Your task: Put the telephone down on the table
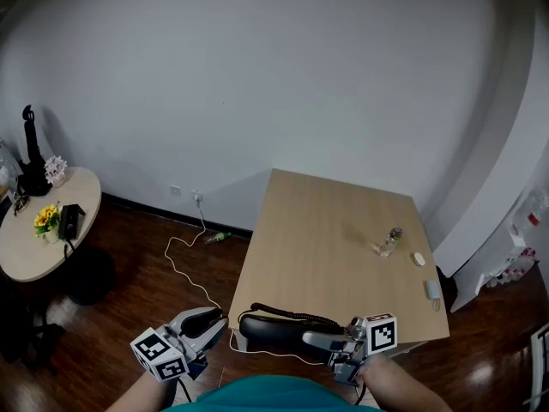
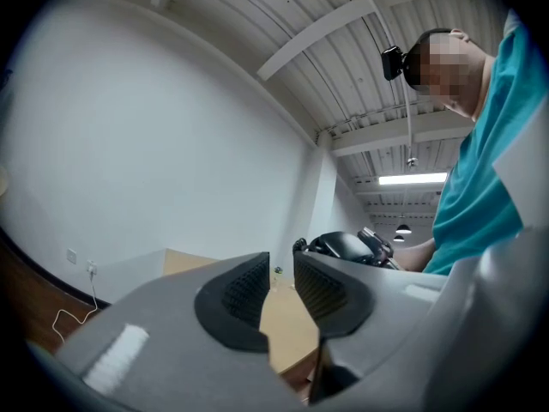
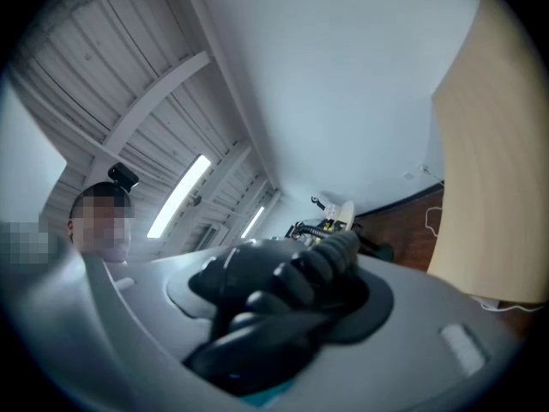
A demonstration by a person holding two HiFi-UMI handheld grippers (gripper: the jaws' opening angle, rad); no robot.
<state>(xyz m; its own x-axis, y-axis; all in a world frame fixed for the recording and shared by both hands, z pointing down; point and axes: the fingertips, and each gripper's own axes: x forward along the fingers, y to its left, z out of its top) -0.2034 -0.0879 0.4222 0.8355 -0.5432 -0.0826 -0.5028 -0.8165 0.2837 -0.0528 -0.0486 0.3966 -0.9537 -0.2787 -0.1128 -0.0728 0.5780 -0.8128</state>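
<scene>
Centre: pale rectangular wooden table (image 1: 317, 230). At its 6 o'clock edge, black corded telephone (image 1: 266, 326), clamped in right gripper (image 1: 310, 340). Off the table at 8 o'clock, left gripper (image 1: 220, 323). On the tabletop toward 3 o'clock, small clear glass bottle (image 1: 391, 241), white oval object (image 1: 418, 259), grey rectangular device (image 1: 431, 289). Far at 9 o'clock, round pale side table (image 1: 26, 247). On the floor between, white cable (image 1: 183, 264).

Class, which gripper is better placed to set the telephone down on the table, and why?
Right. The right gripper holds the black telephone at the wooden table's near edge. The left gripper is empty and sits off the table's left side.
</scene>
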